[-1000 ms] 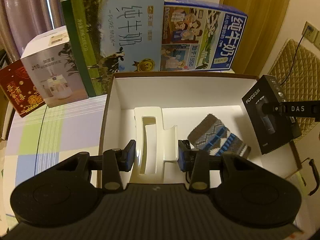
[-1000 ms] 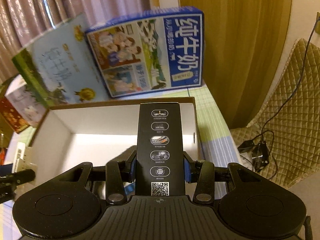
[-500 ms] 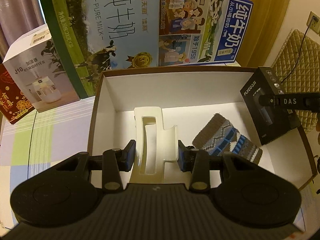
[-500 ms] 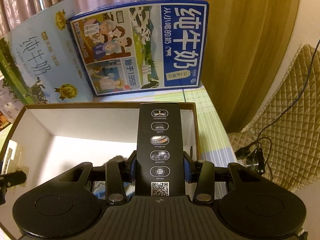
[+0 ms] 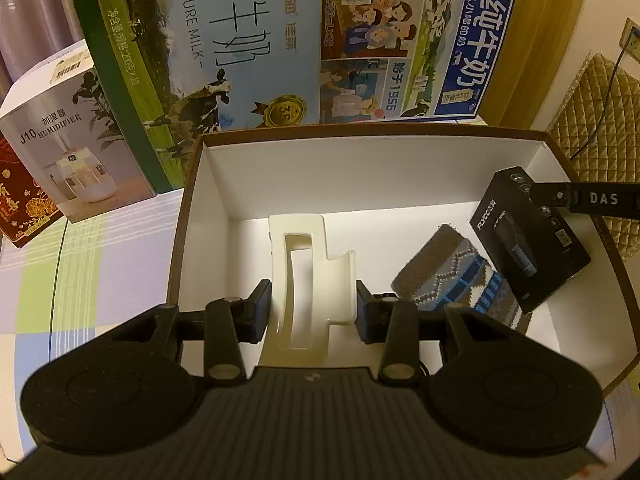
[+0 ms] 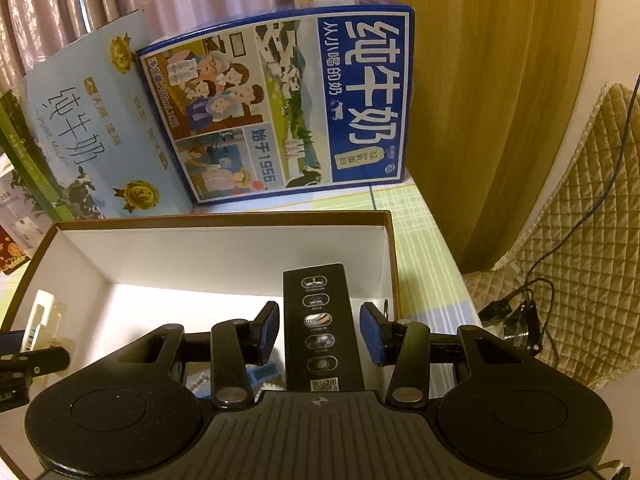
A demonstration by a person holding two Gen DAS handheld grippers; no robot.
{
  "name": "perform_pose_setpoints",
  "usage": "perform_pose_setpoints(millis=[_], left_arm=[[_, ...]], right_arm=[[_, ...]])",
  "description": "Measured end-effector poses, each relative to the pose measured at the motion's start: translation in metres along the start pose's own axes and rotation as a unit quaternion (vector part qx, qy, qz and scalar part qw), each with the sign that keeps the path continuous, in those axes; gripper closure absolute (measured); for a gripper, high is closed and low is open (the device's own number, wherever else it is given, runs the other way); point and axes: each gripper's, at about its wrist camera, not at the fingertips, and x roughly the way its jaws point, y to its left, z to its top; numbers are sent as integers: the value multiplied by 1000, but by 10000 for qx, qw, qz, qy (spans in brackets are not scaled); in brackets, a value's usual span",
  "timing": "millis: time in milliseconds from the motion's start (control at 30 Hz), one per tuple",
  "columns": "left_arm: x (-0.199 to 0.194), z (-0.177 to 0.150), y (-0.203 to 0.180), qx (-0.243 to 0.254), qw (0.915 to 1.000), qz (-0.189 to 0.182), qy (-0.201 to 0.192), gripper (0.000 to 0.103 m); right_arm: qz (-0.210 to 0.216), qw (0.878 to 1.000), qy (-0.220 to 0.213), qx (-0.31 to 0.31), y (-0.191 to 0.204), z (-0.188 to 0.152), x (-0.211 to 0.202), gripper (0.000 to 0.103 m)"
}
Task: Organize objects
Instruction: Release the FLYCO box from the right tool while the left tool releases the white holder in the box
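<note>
Our right hand-held gripper has released the black box into the carton; our left hand-held gripper still grasps the clip.

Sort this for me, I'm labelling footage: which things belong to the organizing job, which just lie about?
In the job: open box, cream hair clip in the shut jaws of the left gripper, knitted sock, black FLYCO box between the open jaws of the right gripper.

Lying about: green milk carton, blue milk carton, humidifier box, red box, quilted cushion.
</note>
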Motion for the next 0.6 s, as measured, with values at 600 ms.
perform_pose_setpoints(millis=[600], left_arm=[[-3,0,-5,69,9999,22,-144,47]], right_arm=[[326,9991,-269,-87,4,-11,-31,29]])
